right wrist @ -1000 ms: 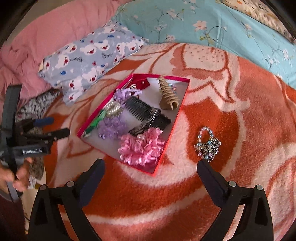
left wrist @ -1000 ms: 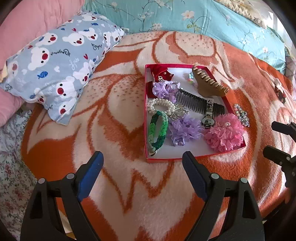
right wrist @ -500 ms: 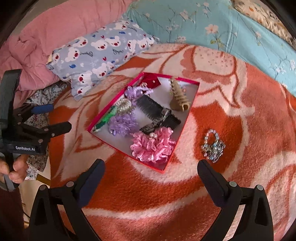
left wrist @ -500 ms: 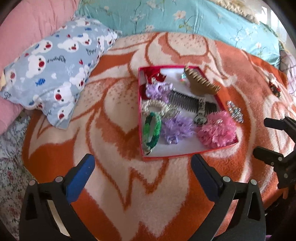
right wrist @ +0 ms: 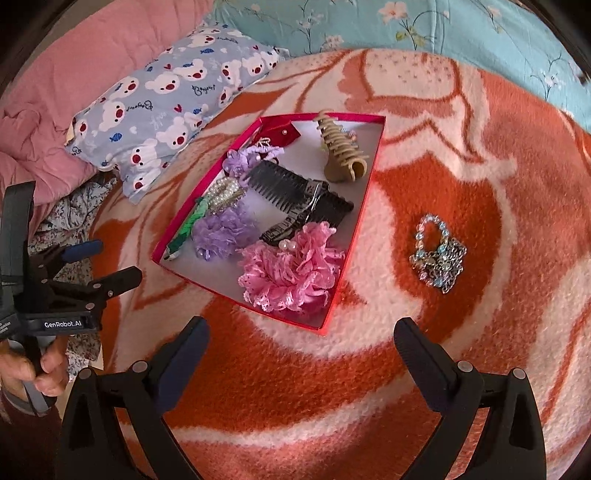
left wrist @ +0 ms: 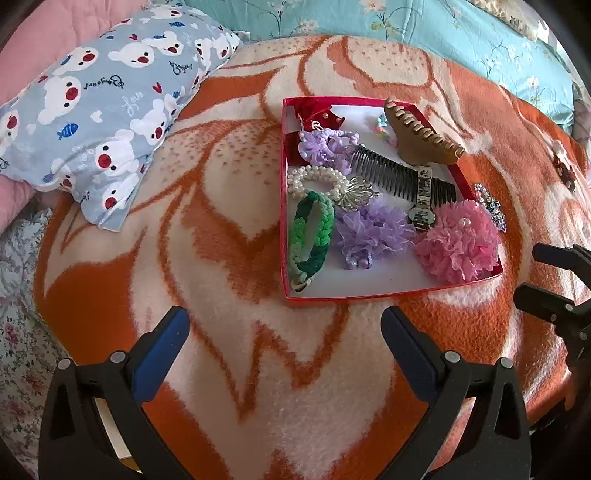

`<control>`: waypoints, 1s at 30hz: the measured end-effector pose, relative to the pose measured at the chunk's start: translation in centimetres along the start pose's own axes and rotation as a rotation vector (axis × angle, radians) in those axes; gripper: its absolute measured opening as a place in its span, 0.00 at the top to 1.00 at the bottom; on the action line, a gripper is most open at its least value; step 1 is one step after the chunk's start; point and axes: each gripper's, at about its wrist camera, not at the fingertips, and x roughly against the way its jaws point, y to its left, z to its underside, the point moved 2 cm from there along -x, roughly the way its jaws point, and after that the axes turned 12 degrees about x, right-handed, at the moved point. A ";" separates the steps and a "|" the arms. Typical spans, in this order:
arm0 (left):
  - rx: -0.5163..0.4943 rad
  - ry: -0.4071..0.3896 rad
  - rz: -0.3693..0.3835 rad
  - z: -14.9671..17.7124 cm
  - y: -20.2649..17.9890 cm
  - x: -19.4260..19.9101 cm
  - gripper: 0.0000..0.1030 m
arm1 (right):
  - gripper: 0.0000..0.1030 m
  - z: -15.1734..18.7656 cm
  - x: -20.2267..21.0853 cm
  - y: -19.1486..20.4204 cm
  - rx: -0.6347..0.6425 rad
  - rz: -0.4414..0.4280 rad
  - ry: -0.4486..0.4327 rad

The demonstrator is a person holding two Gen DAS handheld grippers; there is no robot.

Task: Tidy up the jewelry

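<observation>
A red shallow box (left wrist: 384, 291) (right wrist: 364, 206) lies on the orange and cream blanket. It holds a green braided bracelet (left wrist: 310, 236), a pearl bracelet (left wrist: 316, 177), purple flower ties (left wrist: 373, 232), a pink flower tie (left wrist: 458, 240) (right wrist: 291, 266), a black comb (left wrist: 399, 177) (right wrist: 295, 192), a watch (left wrist: 423, 206) and a tan claw clip (left wrist: 421, 136) (right wrist: 341, 151). A blue bead bracelet (right wrist: 437, 253) (left wrist: 489, 205) lies outside the box to its right. My left gripper (left wrist: 282, 334) is open and empty before the box. My right gripper (right wrist: 301, 345) is open and empty, near the box's front corner.
A bear-print pillow (left wrist: 99, 107) (right wrist: 173, 99) lies left of the box. A teal floral cover (left wrist: 424, 26) runs along the back. A pink quilt (right wrist: 55, 92) is at the far left. A small dark red item (left wrist: 563, 170) lies at the far right on the blanket.
Both grippers have shifted slightly, so the box moved a little in each view. The left gripper's fingers stand wider apart than a second ago. Nothing was picked up.
</observation>
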 end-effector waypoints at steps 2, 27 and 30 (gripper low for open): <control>0.000 0.004 -0.002 0.0 -0.1 -0.2 0.00 | 0.02 0.1 -0.1 0.0 -0.002 0.002 0.003; 0.019 -0.053 0.041 -0.7 -0.1 1.6 0.00 | 0.02 -0.9 0.9 1.0 0.030 0.015 -0.042; 0.017 -0.061 0.045 -0.7 -0.2 2.0 0.00 | 0.02 -1.1 1.2 1.1 0.034 0.018 -0.053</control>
